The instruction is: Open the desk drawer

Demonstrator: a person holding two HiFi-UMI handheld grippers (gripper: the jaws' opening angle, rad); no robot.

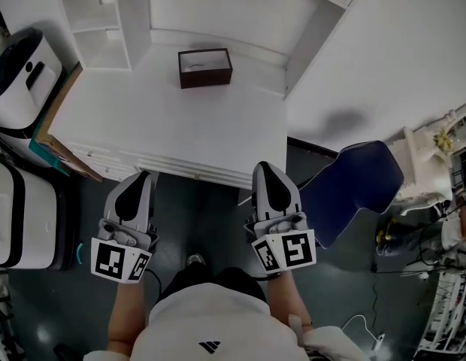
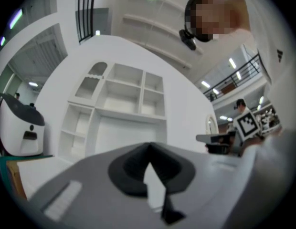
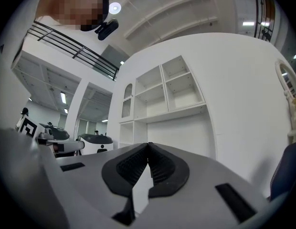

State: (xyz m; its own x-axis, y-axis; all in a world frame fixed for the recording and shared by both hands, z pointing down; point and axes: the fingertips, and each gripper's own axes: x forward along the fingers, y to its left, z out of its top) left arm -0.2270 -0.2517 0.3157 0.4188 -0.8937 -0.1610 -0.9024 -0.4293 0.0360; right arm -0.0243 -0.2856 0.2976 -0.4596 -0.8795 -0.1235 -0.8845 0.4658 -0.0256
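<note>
In the head view a white desk (image 1: 180, 119) stands in front of me. Its drawer fronts (image 1: 189, 171) show only as a narrow strip along the near edge, with small knobs. My left gripper (image 1: 143, 176) hovers just short of that edge, at the left part of the strip. The right gripper (image 1: 264, 166) sits at the desk's near right corner. In the left gripper view the left gripper (image 2: 149, 148) has its pads together with nothing between them, and it points at the desk's shelf unit (image 2: 120, 101). The right gripper (image 3: 148, 146) is likewise shut and empty.
A dark brown open box (image 1: 205, 68) sits on the desk near the back. A blue chair (image 1: 355, 188) stands to the right of the desk. White machines (image 1: 21, 72) and a cardboard sheet (image 1: 59, 140) crowd the left side. My shoe (image 1: 195, 261) is on the dark floor below.
</note>
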